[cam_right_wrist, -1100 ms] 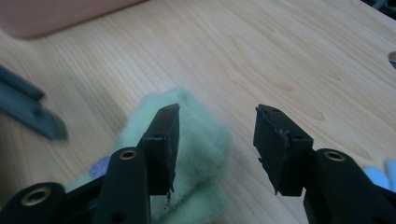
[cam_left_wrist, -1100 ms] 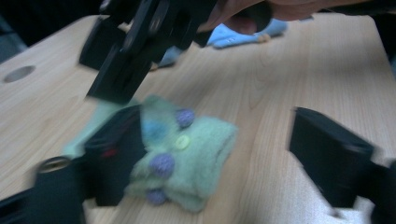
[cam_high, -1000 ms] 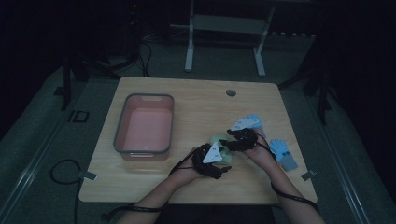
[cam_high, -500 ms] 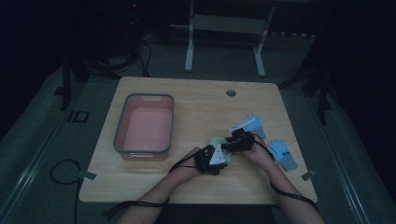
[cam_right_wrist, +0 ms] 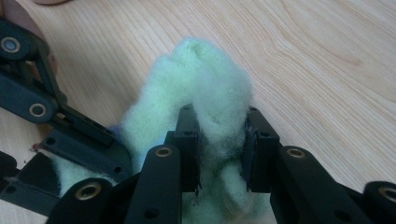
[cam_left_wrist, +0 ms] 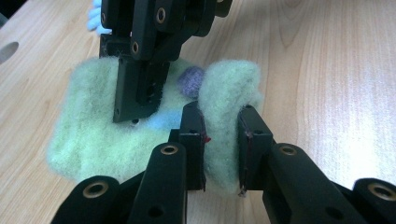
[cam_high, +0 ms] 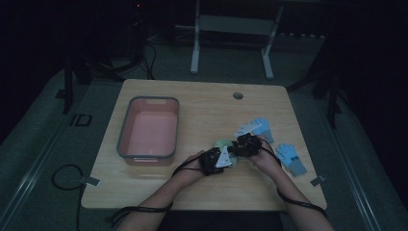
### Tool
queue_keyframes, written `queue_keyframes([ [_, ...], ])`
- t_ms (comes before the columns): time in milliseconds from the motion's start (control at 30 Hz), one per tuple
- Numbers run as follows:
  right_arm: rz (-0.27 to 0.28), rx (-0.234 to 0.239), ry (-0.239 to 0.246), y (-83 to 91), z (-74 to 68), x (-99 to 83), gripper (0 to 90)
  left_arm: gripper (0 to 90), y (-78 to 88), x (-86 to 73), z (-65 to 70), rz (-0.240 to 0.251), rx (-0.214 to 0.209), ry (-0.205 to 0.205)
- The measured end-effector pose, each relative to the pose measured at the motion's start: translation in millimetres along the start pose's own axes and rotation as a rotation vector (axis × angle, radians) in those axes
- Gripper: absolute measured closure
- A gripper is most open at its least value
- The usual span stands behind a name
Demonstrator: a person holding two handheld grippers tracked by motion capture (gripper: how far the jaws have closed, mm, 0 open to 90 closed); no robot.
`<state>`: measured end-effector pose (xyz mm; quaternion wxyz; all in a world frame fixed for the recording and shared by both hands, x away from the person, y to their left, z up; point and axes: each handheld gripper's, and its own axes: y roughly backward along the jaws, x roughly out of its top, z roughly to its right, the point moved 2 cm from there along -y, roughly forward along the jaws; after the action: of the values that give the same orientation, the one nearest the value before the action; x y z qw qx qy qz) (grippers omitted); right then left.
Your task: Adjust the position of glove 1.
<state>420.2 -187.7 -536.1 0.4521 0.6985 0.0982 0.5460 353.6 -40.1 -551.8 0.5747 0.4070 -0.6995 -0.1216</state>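
High view: wooden table point(cam_high: 202, 103), dark room

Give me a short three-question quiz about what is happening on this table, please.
1. True or false: the left hand-held gripper is pinching the fuzzy green sock.
2. What lies inside the pink bin? A) a blue glove B) nothing C) a green sock
3. Which colour are the gloves beside the person's right hand?

Key:
1. True: its pads press a fold of the sock, and the right hand-held gripper clamps another fold.
2. B
3. Light blue, with grey cuffs.
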Motion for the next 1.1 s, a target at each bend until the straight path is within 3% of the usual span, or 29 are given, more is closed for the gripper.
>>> queue_keyframes([
  [333, 0.04, 0.008, 0.015, 9.9, -5.1, 12.7, 71.5, 76.0, 19.4, 10.0, -7.2, -0.021, 0.002, -0.029],
  [867, 0.084, 0.03, 0.051, 29.6, -12.2, 48.9, 71.4, 76.0, 58.4, 25.6, -25.6, -0.048, 0.011, -0.056],
  [1100, 0.109, 0.034, 0.066, 32.0, -15.2, 67.9, 71.5, 76.1, 75.7, 28.8, -35.5, -0.07, 0.043, -0.064],
])
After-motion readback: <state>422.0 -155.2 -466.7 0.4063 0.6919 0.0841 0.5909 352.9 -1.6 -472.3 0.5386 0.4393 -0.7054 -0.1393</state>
